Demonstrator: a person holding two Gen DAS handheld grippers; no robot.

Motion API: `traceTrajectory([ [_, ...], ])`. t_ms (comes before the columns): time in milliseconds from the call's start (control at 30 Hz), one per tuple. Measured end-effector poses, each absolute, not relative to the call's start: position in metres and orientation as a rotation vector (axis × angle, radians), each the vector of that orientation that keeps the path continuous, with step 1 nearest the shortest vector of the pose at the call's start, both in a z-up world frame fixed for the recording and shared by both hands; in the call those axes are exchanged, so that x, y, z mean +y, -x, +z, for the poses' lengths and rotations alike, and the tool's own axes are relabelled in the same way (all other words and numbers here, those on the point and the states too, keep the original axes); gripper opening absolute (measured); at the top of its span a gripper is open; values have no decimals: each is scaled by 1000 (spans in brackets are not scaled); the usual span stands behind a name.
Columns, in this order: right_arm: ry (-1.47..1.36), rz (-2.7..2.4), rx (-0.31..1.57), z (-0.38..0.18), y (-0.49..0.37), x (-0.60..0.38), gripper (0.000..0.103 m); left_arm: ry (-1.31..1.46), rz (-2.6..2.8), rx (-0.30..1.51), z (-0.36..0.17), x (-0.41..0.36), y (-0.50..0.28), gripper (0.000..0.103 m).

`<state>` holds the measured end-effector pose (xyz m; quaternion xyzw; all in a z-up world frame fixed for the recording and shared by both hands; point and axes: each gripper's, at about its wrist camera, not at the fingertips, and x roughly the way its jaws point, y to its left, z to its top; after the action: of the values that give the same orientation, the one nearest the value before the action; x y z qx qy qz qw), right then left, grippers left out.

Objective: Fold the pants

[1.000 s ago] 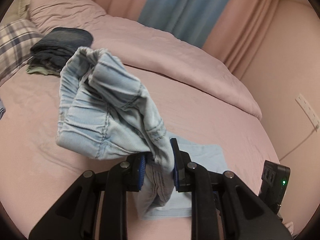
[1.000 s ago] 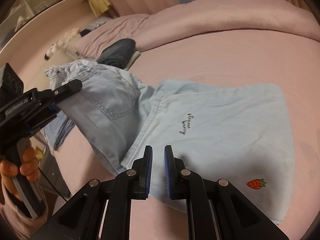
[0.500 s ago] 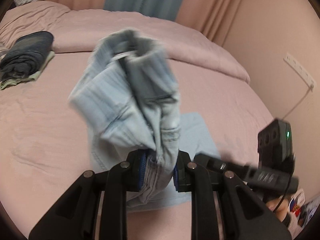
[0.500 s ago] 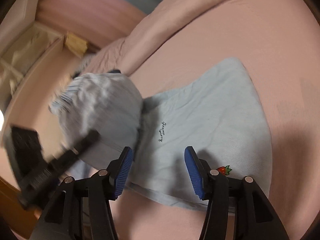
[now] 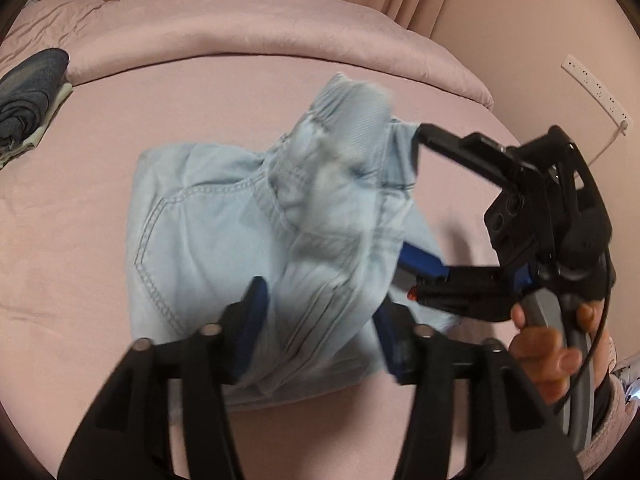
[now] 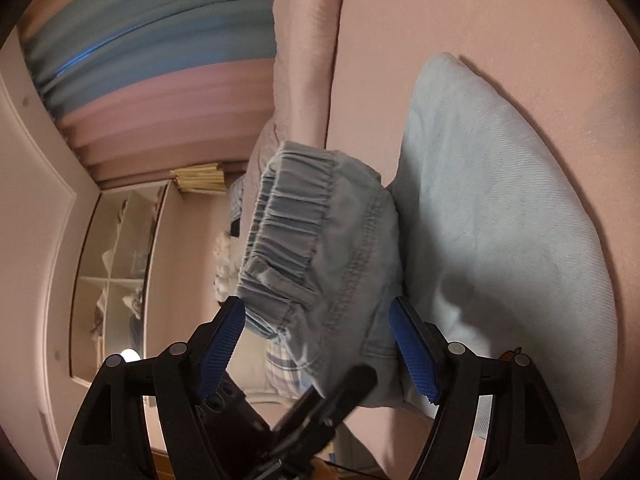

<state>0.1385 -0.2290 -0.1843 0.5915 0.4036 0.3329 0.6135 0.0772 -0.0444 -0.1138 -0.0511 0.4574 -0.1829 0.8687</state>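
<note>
Both claws are letting go: my left gripper [image 5: 316, 316] is opening with the pale-blue denim pants [image 5: 224, 248] loose between its pads, my right gripper [image 6: 320, 344] opening around their gathered elastic waistband [image 6: 292, 216]. I judge the fold dropped onto the pink bedsheet [image 5: 72, 264]; next, press it flat.

Pale blue denim pants [image 5: 224, 240] on a pink bedsheet [image 5: 72, 280], blue-padded claws.
</note>
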Motion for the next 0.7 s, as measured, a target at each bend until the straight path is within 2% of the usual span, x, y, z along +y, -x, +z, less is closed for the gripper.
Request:
traceTrajectory([
  [200, -1440, 764, 918, -189, -139, -241, 75, 167, -393, 963, -119, -14, -58, 61],
  [367, -1468, 739, 908, -184, -141, -241, 80, 274, -344, 948, -119, 22, -44, 64],
  [500, -1265, 643, 999, -166, -147, -229, 79, 323, -289, 960, -123, 41, -41, 65],
  [533, -1195, 618, 1012, -159, -148, -224, 77, 333, -281, 960, -124, 44, -40, 65],
  [567, -1127, 599, 1021, -152, -148, -218, 69, 338, -276, 959, -123, 46, -39, 65],
  [600, -1058, 586, 1025, -144, -149, -211, 56, 341, -274, 959, -123, 48, -38, 65],
  [667, -948, 569, 1013, -132, -150, -200, 41, 352, -268, 963, -125, 50, -37, 65],
  [700, -897, 561, 998, -126, -149, -198, 37, 354, -266, 966, -126, 50, -37, 65],
])
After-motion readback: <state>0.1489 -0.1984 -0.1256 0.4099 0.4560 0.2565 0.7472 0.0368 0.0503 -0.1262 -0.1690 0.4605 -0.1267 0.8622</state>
